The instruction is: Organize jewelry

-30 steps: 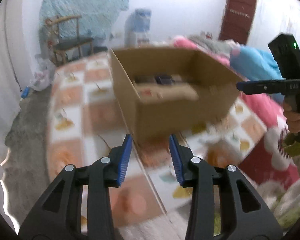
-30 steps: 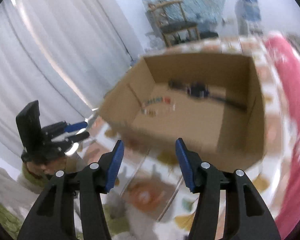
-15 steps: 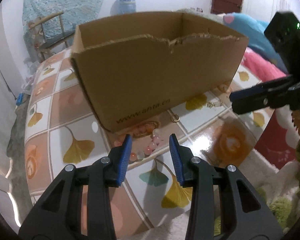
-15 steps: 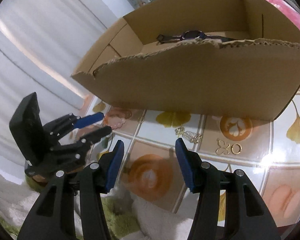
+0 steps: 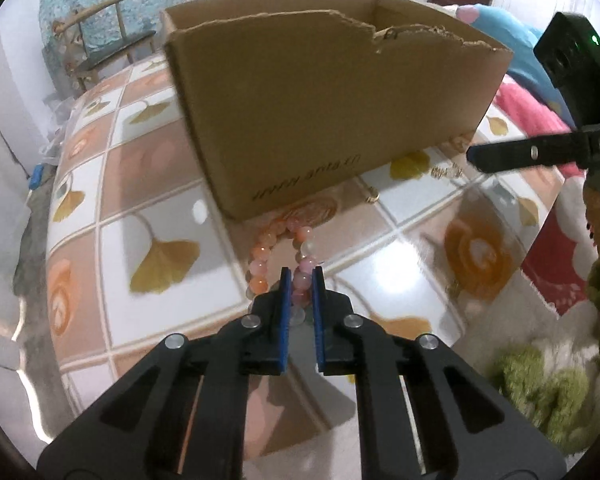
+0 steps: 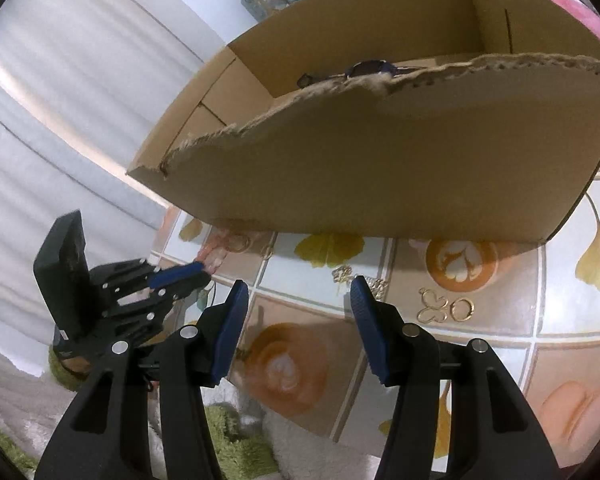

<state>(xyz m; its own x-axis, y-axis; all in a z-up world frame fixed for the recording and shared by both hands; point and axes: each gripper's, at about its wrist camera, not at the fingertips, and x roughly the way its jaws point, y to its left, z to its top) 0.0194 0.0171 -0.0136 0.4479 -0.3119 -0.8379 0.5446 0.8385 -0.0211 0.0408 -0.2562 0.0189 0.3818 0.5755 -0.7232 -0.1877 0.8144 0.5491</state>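
Nearest in the left wrist view, the left tool (image 5: 299, 280) has just been closing its jaws, and now the blue pads stand narrow with the near right side of the bracelet of pink and orange round beads (image 5: 278, 252) between them; they seem to press on the beads. The bracelet lies flat on the glossy counter with ginkgo-leaf tile pattern (image 5: 152, 240), as a loop whose long axis runs from the tool away toward the box. So the coming lift, I judge, is a pull up and then forward over the torn near wall.

The right tool (image 6: 296, 296) hovers half open and holds nothing. Just beyond its tips lies a small gold chain piece (image 6: 360, 278), and to the right of this a gold butterfly-shaped piece with a gold ring (image 6: 446, 308). The right hand is the nearer one for these.

Farther stands the open brown cardboard box (image 6: 380, 152), with a dark wristwatch (image 6: 364, 69) lying inside on its floor.
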